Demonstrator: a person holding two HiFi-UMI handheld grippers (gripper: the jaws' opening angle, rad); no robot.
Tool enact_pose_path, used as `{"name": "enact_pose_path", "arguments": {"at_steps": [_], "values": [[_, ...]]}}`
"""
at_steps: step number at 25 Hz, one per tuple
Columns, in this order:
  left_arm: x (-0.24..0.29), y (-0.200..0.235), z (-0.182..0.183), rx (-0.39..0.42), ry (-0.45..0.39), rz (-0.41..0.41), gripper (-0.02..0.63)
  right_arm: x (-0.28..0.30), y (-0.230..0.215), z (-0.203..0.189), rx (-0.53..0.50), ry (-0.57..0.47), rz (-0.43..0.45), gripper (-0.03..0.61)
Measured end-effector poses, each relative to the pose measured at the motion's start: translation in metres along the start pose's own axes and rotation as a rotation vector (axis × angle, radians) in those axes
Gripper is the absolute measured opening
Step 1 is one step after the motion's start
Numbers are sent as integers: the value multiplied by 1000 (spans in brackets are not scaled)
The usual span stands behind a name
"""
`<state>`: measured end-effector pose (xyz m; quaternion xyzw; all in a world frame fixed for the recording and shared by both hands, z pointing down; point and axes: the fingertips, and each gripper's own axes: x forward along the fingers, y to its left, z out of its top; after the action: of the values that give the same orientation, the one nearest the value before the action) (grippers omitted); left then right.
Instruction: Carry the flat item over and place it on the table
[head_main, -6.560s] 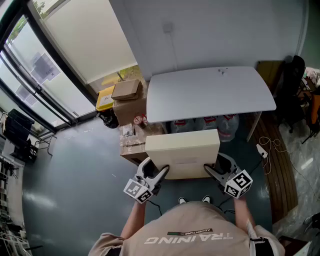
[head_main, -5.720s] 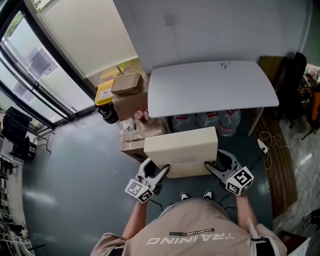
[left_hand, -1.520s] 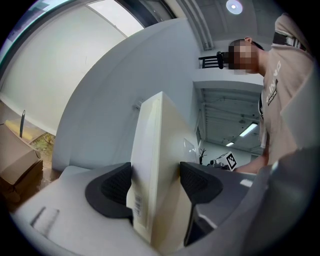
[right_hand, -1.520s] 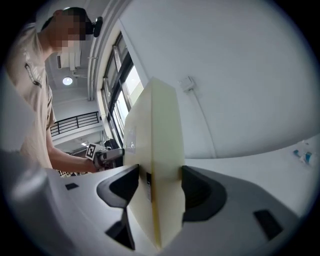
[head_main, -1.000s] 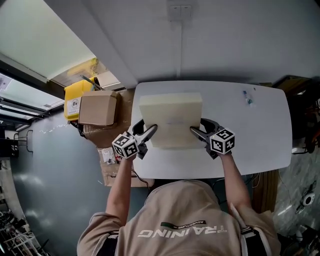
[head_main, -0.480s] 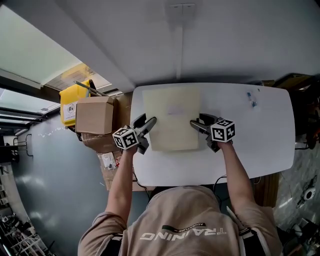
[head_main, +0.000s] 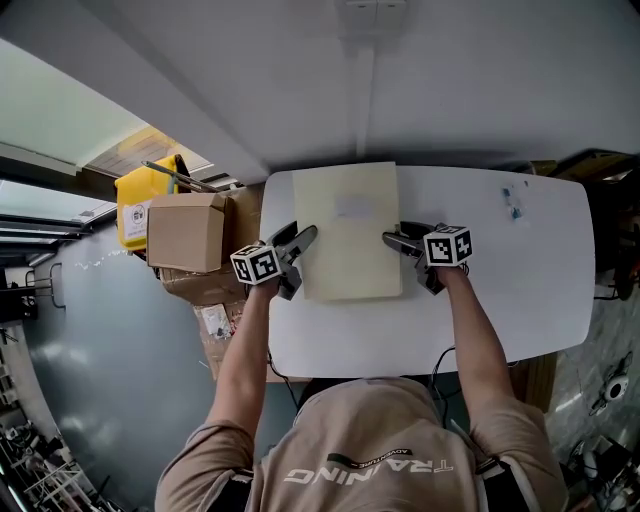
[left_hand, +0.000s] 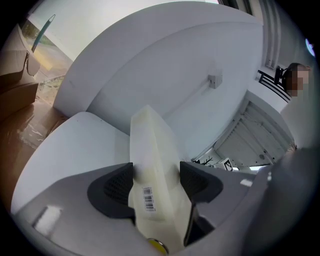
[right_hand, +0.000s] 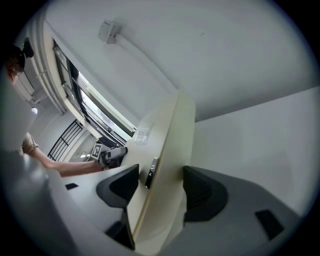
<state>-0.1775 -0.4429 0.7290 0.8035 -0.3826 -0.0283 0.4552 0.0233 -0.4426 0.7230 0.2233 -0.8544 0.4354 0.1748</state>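
A flat cream panel (head_main: 350, 235) lies level over the left half of the white table (head_main: 500, 290), its far edge at the wall. My left gripper (head_main: 305, 237) is shut on its left edge and my right gripper (head_main: 390, 240) on its right edge. In the left gripper view the panel (left_hand: 150, 165), with a barcode sticker, sits between the jaws of the left gripper (left_hand: 156, 182). The right gripper view shows the panel (right_hand: 167, 150) edge-on inside the right gripper (right_hand: 160, 187). I cannot tell whether the panel rests on the tabletop.
A cardboard box (head_main: 185, 232) and a yellow bin (head_main: 135, 205) stand left of the table, with more boxes (head_main: 215, 310) below. A small object (head_main: 515, 200) lies on the table's far right. A wall socket (head_main: 370, 12) is above the table.
The panel was carried from the floor area to the table. In the last second it slid further toward the wall and came down level, both grippers still holding it.
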Motion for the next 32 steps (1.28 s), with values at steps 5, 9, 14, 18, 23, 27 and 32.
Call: {"name": "enact_pose_path", "arguments": {"at_steps": [5, 9, 14, 18, 23, 27, 32], "values": [[9, 13, -3, -23, 24, 21, 285, 10, -10, 0, 13, 41, 4, 270], [13, 23, -8, -41, 42, 47, 285, 16, -18, -4, 36, 62, 5, 270], [18, 28, -9, -48, 64, 86, 285, 19, -21, -6, 49, 73, -4, 270], [27, 28, -10, -70, 94, 127, 285, 21, -32, -16, 105, 106, -36, 270], [29, 28, -8, -85, 78, 147, 286, 23, -33, -13, 102, 108, -43, 270], [29, 29, -6, -85, 76, 148, 286, 24, -33, -12, 101, 117, -40, 270], [20, 22, 2, -27, 52, 152, 283, 11, -24, -6, -6, 82, -63, 270]]}}
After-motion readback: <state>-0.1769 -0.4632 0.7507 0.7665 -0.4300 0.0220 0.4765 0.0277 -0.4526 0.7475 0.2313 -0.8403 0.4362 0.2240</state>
